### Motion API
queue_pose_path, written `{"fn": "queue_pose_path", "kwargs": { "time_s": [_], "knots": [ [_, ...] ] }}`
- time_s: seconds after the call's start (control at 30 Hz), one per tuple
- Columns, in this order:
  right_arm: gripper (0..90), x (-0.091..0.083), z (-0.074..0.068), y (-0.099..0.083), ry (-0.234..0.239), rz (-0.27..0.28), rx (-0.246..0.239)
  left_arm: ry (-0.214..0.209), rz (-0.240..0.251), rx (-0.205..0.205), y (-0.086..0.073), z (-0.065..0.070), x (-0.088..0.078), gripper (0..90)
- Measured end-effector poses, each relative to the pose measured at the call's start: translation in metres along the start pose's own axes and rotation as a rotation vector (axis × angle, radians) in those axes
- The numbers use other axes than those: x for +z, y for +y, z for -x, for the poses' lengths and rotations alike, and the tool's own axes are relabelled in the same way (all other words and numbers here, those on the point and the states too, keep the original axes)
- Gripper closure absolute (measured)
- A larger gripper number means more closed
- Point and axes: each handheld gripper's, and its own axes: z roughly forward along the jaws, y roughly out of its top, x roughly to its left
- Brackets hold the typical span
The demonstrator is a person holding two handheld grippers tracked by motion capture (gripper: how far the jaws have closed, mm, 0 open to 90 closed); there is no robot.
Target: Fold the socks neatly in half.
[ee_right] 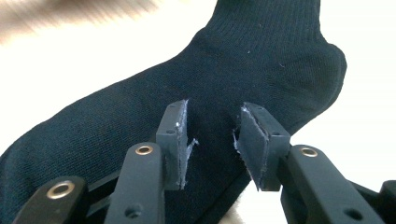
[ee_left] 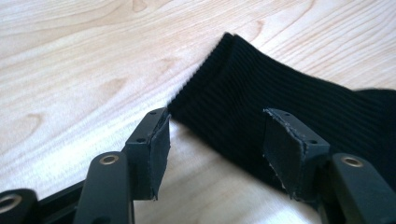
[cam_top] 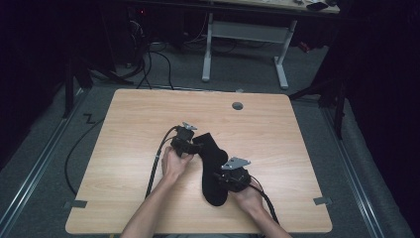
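Apparently the approach-to-grasp step: a black sock point(cam_top: 212, 166) lies flat mid-table point(cam_top: 129, 124), long axis running from its ribbed cuff point(ee_left: 205, 74) at the far left to the toe near the person. Left gripper point(ee_left: 212, 140) gapes at the cuff, right gripper point(ee_right: 212, 140) half-open over the foot; both hold nothing. Next, each probably must lower and pinch fabric.

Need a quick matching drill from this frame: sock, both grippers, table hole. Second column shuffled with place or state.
1 sock
2 left gripper
3 right gripper
4 table hole

a far edge of the tabletop
b jaws open over the sock's foot part
c lies flat, black, mid-table
d jaws open at the ribbed cuff

Pairs: 1-c, 2-d, 3-b, 4-a
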Motion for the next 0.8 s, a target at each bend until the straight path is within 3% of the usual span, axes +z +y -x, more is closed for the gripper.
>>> {"fn": "queue_pose_path", "kwargs": {
  "time_s": [0.07,0.13,0.27,0.37,0.57,0.7,0.8],
  "knots": [
    [62.2,-0.001,-0.001,0.0,0.003,-0.001,0.0,0.002,0.023,0.006,0.003,0.001,0.002,43.0],
    [62.1,0.0,-0.001,-0.001,0.005,0.008,0.006,-0.002,-0.002,0.005,0.006,0.001,0.007,43.0],
    [62.0,0.0,-0.001,-0.002,0.006,0.01,0.009,0.0,-0.004,0.013,0.011,0.003,0.014,42.3],
    [62.0,0.0,0.0,-0.002,0.008,0.013,0.01,-0.006,0.01,-0.009,0.012,0.003,0.017,42.9],
    [62.0,0.0,0.001,-0.003,0.014,0.017,0.016,0.016,-0.032,0.023,0.021,0.005,0.023,43.8],
    [62.1,0.0,0.001,-0.004,0.019,0.022,0.016,0.001,-0.04,0.004,0.022,0.002,0.027,45.3],
    [62.1,0.0,0.002,-0.004,0.021,0.024,0.017,0.008,-0.073,0.025,0.026,0.004,0.026,48.7]
  ]
}}
